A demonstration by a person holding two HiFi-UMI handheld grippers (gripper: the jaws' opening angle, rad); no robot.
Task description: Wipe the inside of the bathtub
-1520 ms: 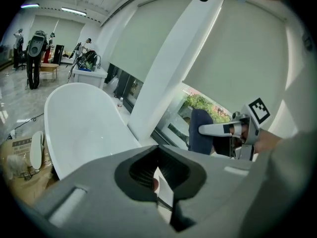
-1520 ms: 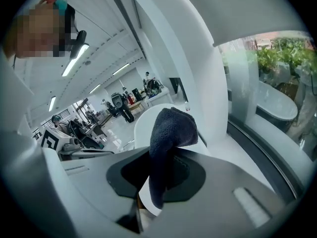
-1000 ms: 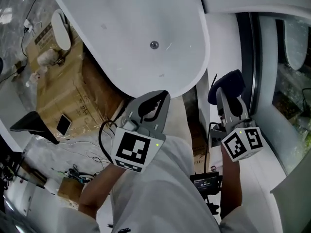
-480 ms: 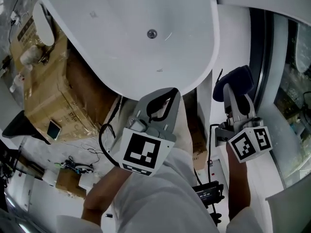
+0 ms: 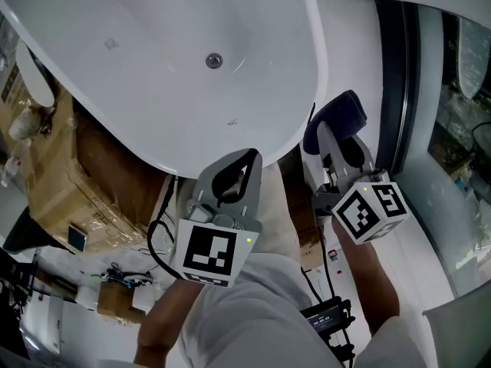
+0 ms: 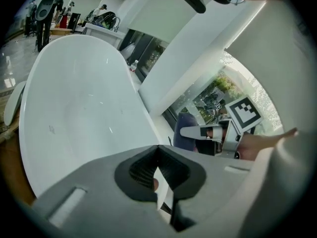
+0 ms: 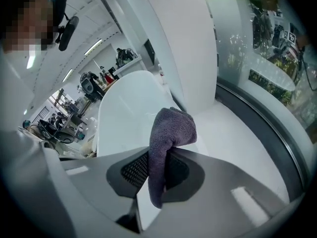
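The white bathtub [image 5: 153, 67] fills the top of the head view, with its drain [image 5: 214, 60] near the middle. My left gripper [image 5: 249, 156] hovers just outside the tub's near rim, jaws shut with nothing between them; in the left gripper view [image 6: 158, 148] the tub [image 6: 74, 98] lies ahead. My right gripper [image 5: 331, 129] is to the right of the tub's end, shut on a dark purple-grey cloth [image 5: 337, 113]. In the right gripper view the cloth [image 7: 171, 128] droops over the gripper [image 7: 161, 155], with the tub [image 7: 129, 108] beyond.
A cardboard box [image 5: 54, 167] wrapped in plastic stands left of the tub. A dark window frame [image 5: 399, 90] runs along the right. Cables and small devices [image 5: 115, 274] lie on the floor at lower left. A white column [image 6: 198, 48] rises beside the tub.
The head view has swung, so the tub sits further left in the picture. Both grippers stay by the tub's near end, and the right one still holds the cloth.
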